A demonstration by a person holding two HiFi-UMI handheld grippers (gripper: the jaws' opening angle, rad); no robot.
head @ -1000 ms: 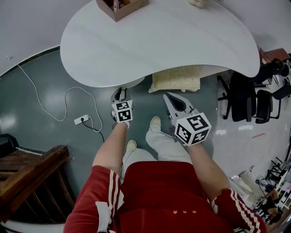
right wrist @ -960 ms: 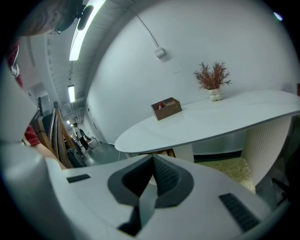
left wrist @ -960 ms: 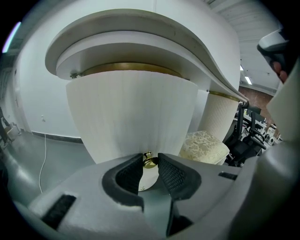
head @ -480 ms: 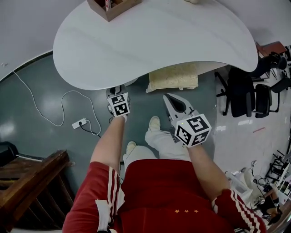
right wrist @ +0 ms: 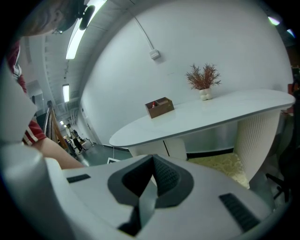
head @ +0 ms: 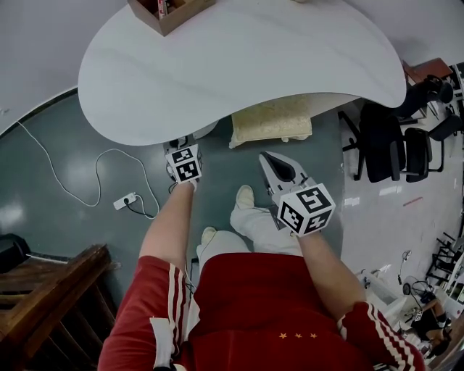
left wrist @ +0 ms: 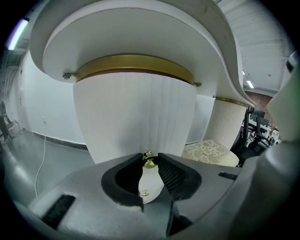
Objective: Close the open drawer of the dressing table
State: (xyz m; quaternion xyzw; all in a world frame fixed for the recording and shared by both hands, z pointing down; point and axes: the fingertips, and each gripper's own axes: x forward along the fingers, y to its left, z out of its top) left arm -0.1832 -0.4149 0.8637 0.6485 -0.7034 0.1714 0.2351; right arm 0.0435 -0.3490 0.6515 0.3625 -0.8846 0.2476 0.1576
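The dressing table has a white kidney-shaped top (head: pixel 239 65). Its white ribbed drawer front (left wrist: pixel 136 117), with a gold band above, sits tucked beneath that top. My left gripper (left wrist: pixel 150 162) is shut on the drawer's small gold knob (left wrist: pixel 149 161). In the head view the left gripper (head: pixel 181 143) reaches just under the table's near edge, where a sliver of the drawer front (head: pixel 203 131) shows. My right gripper (head: pixel 279 168) hangs lower right, away from the table, over the floor. Seen in its own view, the right gripper (right wrist: pixel 152 165) has its pads together with nothing between them.
A cream cushioned stool (head: pixel 272 119) stands under the table right of the drawer. A wooden box (head: pixel 163 11) sits on the top's far left. A white cable and power strip (head: pixel 129 200) lie on the floor at left. Black chairs (head: pixel 384 141) stand right, dark wooden furniture (head: pixel 43 290) lower left.
My left gripper has moved toward the table with the knob in it, and less of the drawer front shows beyond the table's edge. The right gripper has hardly moved.
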